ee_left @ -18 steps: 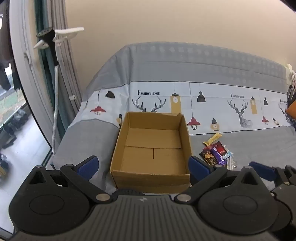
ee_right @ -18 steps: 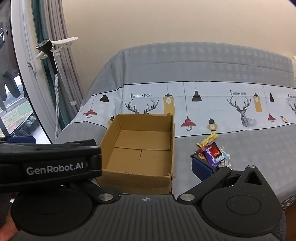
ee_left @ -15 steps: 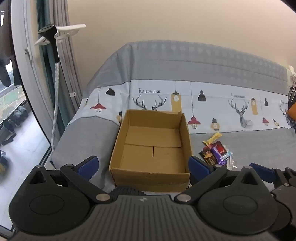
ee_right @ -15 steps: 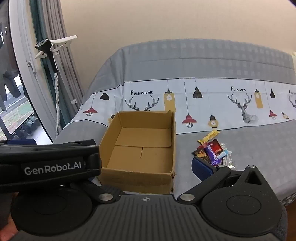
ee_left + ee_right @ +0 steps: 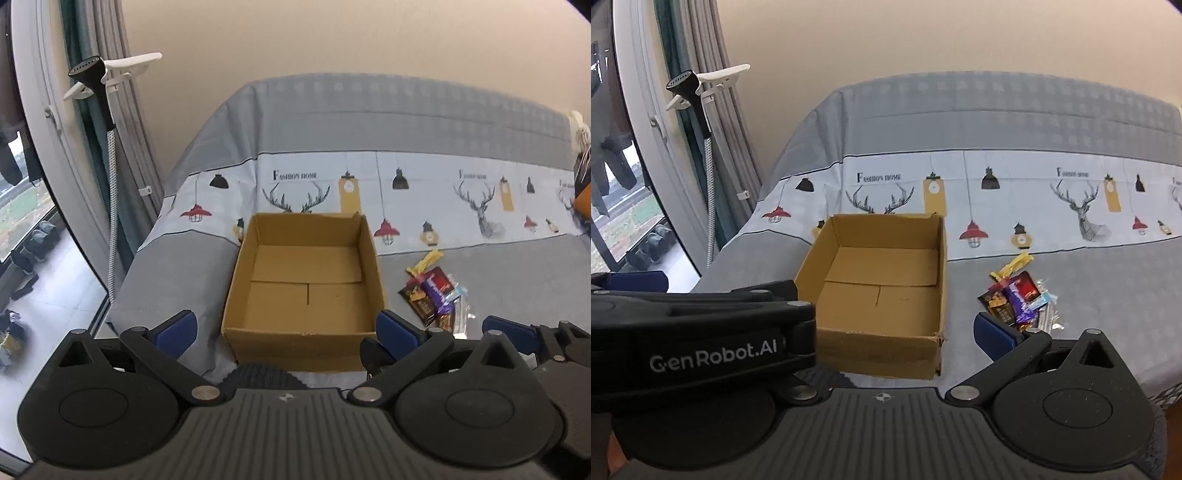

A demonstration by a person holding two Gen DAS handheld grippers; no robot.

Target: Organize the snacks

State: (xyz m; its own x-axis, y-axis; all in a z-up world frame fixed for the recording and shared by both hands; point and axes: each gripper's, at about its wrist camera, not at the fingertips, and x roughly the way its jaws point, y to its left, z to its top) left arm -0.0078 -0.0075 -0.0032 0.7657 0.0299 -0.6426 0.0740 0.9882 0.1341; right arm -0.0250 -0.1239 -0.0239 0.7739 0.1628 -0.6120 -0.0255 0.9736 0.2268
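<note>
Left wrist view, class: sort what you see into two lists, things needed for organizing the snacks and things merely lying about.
Needed:
cardboard box, nothing in it
pile of snack packets beside it
left claw, open

Lying about:
garment steamer
curtain
printed bedcover

Both cameras sit on the grippers and look forward and down at the bed from its near edge. The left view faces the box [image 5: 303, 291] straight; the right view stands a little more to the right and sees the box at an angle. Both views share the box, the snacks [image 5: 1019, 299] and the window [image 5: 26, 206].
</note>
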